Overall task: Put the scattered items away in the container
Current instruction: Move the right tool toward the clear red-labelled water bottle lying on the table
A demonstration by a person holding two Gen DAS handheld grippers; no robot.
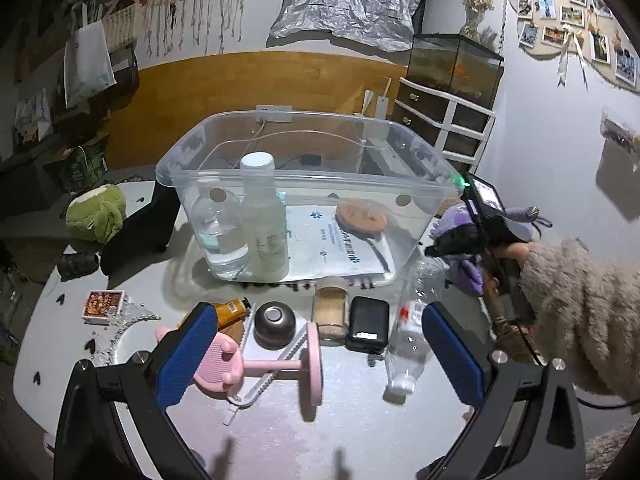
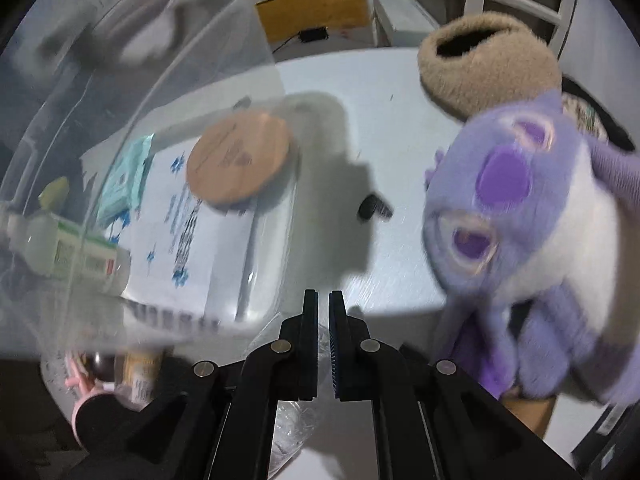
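Observation:
A clear plastic bin (image 1: 304,189) stands on the white table (image 1: 360,420). Inside it are two bottles (image 1: 264,220), a printed paper (image 1: 332,248) and a round wooden brush (image 1: 362,218). My left gripper (image 1: 316,316) is open, low over a row of loose items: a pink stemmed piece (image 1: 224,364), a metal bowl (image 1: 275,324), a toothpick jar (image 1: 330,308), a black power bank (image 1: 368,324) and an empty bottle (image 1: 408,332). My right gripper (image 2: 324,300) is shut beside the bin (image 2: 160,80), with nothing visible between its fingers. A blurred purple plush (image 2: 520,220) hangs close on its right.
An orange tube (image 1: 230,310), a card box (image 1: 102,306) and a green frog plush (image 1: 96,216) lie at the table's left. A brown furry item (image 2: 488,64) and a small black piece (image 2: 372,208) sit right of the bin. A person's fuzzy sleeve (image 1: 580,312) is at the right.

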